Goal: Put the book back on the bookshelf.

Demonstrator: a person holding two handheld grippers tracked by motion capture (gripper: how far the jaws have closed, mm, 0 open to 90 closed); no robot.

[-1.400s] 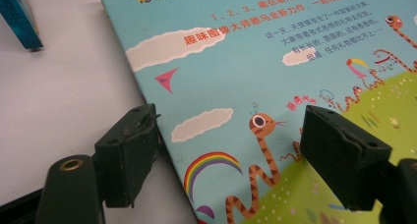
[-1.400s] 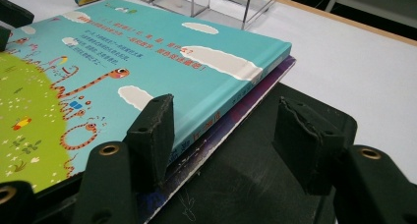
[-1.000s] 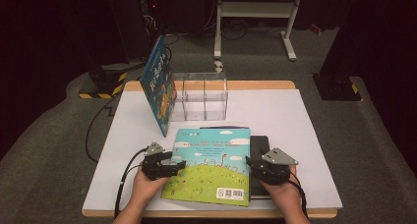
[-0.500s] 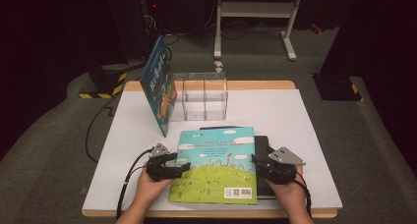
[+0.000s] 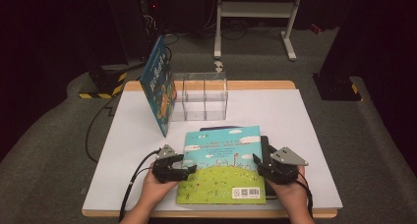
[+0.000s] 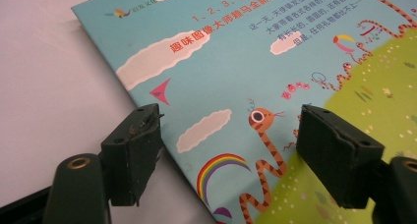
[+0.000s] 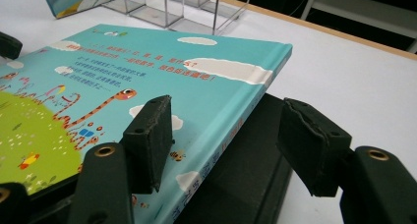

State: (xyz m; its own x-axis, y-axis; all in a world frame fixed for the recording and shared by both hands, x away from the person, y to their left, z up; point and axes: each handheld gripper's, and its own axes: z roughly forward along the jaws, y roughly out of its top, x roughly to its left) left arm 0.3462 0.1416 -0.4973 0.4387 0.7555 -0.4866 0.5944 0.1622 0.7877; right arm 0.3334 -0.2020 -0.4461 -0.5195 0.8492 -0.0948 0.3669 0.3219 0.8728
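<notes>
Between the two grippers, at the near edge of the white table (image 5: 123, 150), a picture book (image 5: 223, 165) lies flat, back cover up, resting partly on a dark block (image 5: 266, 150) that juts out under its right side. The left gripper (image 5: 189, 171) stands at the book's left edge and the right gripper (image 5: 256, 164) at its right edge, so the book lies inward of each claw, its long axis running away from the person toward the clear acrylic rack (image 5: 199, 96) beyond. Each hand is as near to its own edge as the other; neither has the advantage.

Both claws stand apart. In the left gripper view the jaws of the left gripper (image 6: 228, 130) straddle the book's (image 6: 275, 62) left edge, one pad over the table and one over the cover, neither visibly pressing. In the right gripper view the right gripper (image 7: 228, 135) straddles the spine, its jaws having just been opening, with the book's (image 7: 147, 71) edge and the dark block (image 7: 246, 165) between them but not pinched.

The high view alone shows a second book (image 5: 158, 84) leaning upright against the rack's left end. The right gripper view reveals the book's raised, tilted right edge, which the high view flattens out; that gap looks like the likely place for a jaw to get under.
</notes>
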